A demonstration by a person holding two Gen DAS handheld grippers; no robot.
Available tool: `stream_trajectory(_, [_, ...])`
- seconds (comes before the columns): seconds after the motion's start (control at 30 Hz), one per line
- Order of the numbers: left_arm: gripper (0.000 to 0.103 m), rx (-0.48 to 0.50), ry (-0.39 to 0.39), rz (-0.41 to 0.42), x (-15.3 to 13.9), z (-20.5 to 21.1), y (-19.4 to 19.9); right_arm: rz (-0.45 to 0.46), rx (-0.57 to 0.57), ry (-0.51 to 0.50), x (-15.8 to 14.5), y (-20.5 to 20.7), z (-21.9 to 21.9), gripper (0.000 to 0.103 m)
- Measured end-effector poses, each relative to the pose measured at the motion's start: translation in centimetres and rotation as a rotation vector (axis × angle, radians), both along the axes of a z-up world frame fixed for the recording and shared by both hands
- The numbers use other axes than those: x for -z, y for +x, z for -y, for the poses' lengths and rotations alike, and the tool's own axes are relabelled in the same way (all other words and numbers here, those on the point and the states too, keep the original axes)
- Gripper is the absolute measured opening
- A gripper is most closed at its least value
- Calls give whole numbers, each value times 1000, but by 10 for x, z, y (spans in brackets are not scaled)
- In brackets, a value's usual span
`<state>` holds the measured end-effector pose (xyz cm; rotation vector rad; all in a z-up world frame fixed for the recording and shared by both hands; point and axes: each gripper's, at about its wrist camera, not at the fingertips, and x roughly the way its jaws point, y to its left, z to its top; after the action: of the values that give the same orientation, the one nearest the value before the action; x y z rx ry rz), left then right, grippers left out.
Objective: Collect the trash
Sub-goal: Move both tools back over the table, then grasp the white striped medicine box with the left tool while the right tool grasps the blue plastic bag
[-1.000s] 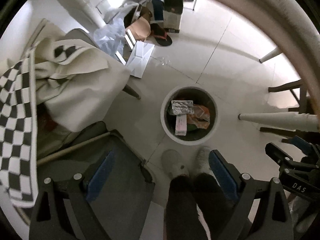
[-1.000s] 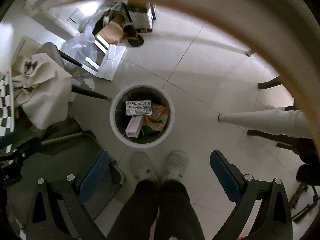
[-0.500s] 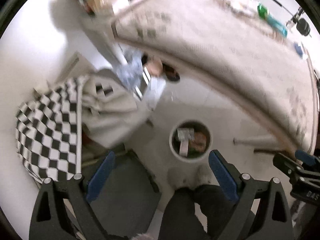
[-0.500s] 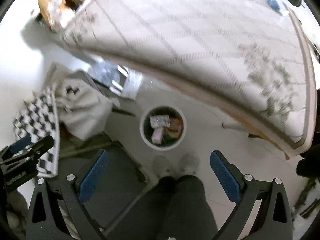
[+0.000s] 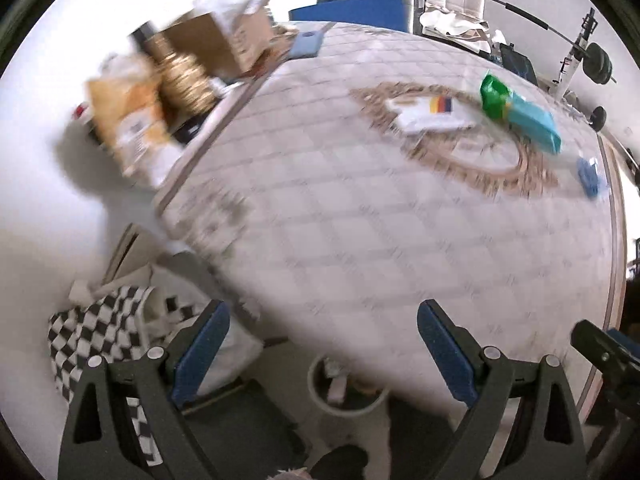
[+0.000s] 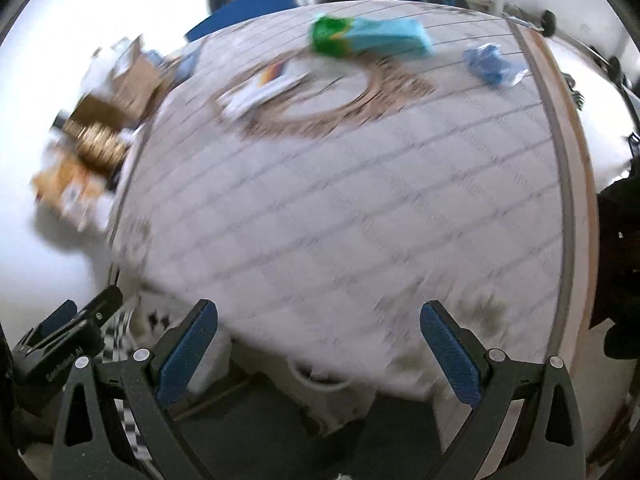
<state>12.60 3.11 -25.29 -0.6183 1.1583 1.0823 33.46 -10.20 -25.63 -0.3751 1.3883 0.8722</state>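
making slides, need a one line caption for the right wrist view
Open right gripper facing a quilted white tabletop holding a green and teal packet, crumpled blue wrapper and flat white booklet.

A: How much open room is on the table [image 5: 360, 220]?

B: The near and middle stretch of its quilted cover is bare in both views. Clutter sits at the far side: a white booklet [image 5: 434, 114], a green packet [image 5: 494, 94] touching a teal pack [image 5: 534, 122], and a crumpled blue wrapper [image 6: 492, 65] near the right edge.

A: And the left?

B: Cardboard boxes [image 5: 224, 40] crowd just beyond that edge. Below the near edge, the bin [image 5: 348, 390] is partly tucked under the tabletop, with a checkered cloth [image 5: 100, 332] to its left
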Motion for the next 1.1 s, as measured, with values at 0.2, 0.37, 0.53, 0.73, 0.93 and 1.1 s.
stream_trajectory(0.2, [96,5,-50,-40,31,-73,109,49,156,-57,26,135,-38,102])
stream_trajectory(0.37, [96,161,-36,-116,58,-116,179,46,280,-126,59,231,-64,102])
stream_trajectory(0.53, [96,512,-52,-271,95,-142,235,38,252,-213,90,284,-91,102])
stream_trajectory(0.73, [96,772,-139,-422,135,-168,267,51,248,-270,113,314,-111,102])
stream_trajectory(0.93, [98,891,-278,-433,156,-172,275,37,270,-321,139,333,-124,102])
stream_trajectory(1.1, [91,880,-356,-388,155,-180,272,58,279,-326,146,329,-131,89])
